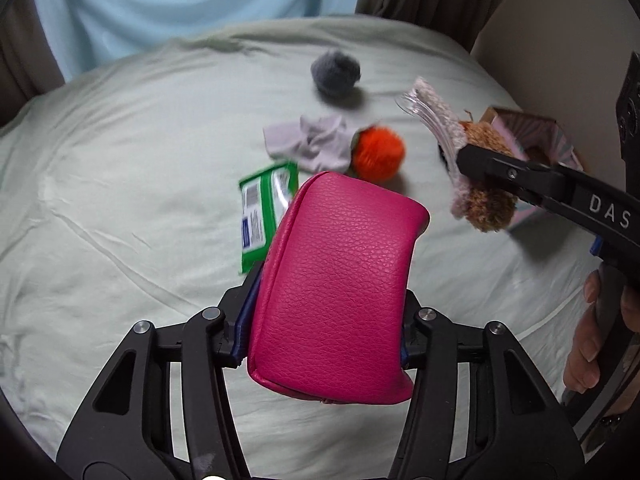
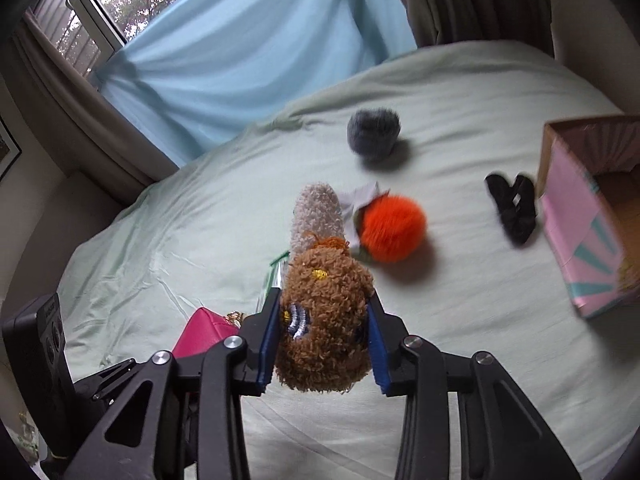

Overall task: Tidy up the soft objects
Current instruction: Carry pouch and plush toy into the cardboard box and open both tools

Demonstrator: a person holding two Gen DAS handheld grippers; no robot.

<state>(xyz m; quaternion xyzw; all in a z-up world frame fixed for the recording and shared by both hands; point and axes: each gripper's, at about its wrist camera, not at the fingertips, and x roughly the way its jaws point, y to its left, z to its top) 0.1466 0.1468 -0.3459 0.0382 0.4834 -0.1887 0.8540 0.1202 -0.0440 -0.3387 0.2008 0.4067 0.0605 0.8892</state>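
Observation:
My left gripper (image 1: 326,300) is shut on a pink leather pouch (image 1: 340,280) and holds it above the bed; the pouch also shows in the right wrist view (image 2: 204,334). My right gripper (image 2: 322,320) is shut on a brown fuzzy plush toy (image 2: 324,320) with a pale fuzzy end, held above the bed; it shows in the left wrist view (image 1: 486,196) too. On the sheet lie an orange pom-pom (image 2: 392,228), a grey pom-pom (image 2: 374,132), a white sock (image 1: 316,144), a black scrunchie (image 2: 514,208) and a green packet (image 1: 266,208).
A pink open cardboard box (image 2: 580,236) stands at the bed's right side, near the wall. The pale green bedsheet (image 1: 120,200) covers the bed. Blue and brown curtains (image 2: 248,52) hang behind, by a window.

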